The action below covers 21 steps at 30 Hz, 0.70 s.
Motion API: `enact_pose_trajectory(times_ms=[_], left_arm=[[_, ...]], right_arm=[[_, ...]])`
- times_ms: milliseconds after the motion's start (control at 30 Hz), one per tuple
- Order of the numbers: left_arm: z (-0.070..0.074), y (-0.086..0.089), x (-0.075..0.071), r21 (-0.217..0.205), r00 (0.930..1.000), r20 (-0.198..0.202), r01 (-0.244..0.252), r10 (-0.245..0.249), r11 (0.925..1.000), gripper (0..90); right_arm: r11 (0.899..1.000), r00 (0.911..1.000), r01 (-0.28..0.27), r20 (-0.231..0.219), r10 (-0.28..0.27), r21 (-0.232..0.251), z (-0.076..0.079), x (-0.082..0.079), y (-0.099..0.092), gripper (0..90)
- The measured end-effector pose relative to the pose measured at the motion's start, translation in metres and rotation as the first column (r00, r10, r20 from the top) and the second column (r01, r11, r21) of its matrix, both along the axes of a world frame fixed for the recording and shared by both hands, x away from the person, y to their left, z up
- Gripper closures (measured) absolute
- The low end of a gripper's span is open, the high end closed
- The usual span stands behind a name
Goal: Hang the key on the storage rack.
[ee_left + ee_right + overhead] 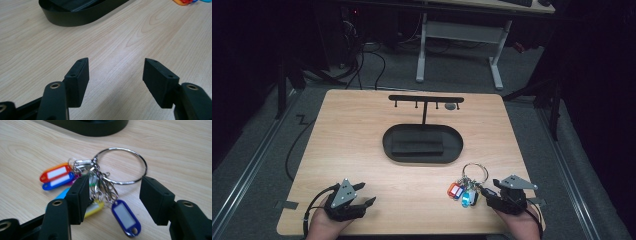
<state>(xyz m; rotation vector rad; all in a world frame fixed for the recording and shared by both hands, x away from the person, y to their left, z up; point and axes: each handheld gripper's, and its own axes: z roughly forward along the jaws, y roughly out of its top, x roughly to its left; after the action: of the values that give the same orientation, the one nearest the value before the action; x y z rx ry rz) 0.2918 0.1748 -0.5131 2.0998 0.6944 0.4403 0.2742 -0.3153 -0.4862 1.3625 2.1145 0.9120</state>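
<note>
High view, lower right: the right gripper [484,190] sits by a big silver key ring with coloured plastic tags [468,186] on the light wooden table [362,150].
High view, lower left: the left gripper [364,194] has wide jaws, holding nothing.
Left gripper view, top: a black oval tray [75,15] on bare wood.
Right gripper view, middle: open jaws sit either side of the tags, not squeezing them.

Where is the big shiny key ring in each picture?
High view: the key ring lies lower right, just ahead of the right gripper.
Left gripper view: just its coloured tags peek in, top right.
Right gripper view: upper middle, beyond the open jaws.
Shared landmark: the black tray.
</note>
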Motion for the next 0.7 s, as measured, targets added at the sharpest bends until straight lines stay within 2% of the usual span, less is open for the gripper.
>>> enact_pose_trajectory(times_ms=[200,367,433,533,700], left_arm=[[0.002,-0.003,-0.003,0.022,0.9997,0.022,0.013,-0.013,0.9997,37.9],[0.000,-0.003,-0.002,0.015,0.9998,0.014,0.015,-0.015,0.9998,37.8],[0.000,-0.003,-0.003,0.013,0.9994,0.017,0.030,-0.030,0.9995,37.9],[0.001,-0.004,-0.006,0.023,0.9988,0.031,0.036,-0.037,0.9991,37.9],[0.002,-0.003,-0.006,0.011,0.9989,0.026,0.039,-0.039,0.9992,37.9]], right_arm=[[0.999,0.9973,-0.028,-0.069,0.026,-0.017,0.014,0.015,0.009,40.2],[0.997,0.9901,-0.063,-0.128,0.056,-0.045,0.016,0.027,0.019,39.7],[0.996,0.9870,-0.076,-0.146,0.067,-0.055,0.016,0.031,0.022,39.7],[0.994,0.9782,-0.091,-0.192,0.079,-0.054,0.015,0.037,0.028,39.2],[0.987,0.9579,-0.126,-0.271,0.095,-0.097,0.017,0.049,0.039,38.6]])
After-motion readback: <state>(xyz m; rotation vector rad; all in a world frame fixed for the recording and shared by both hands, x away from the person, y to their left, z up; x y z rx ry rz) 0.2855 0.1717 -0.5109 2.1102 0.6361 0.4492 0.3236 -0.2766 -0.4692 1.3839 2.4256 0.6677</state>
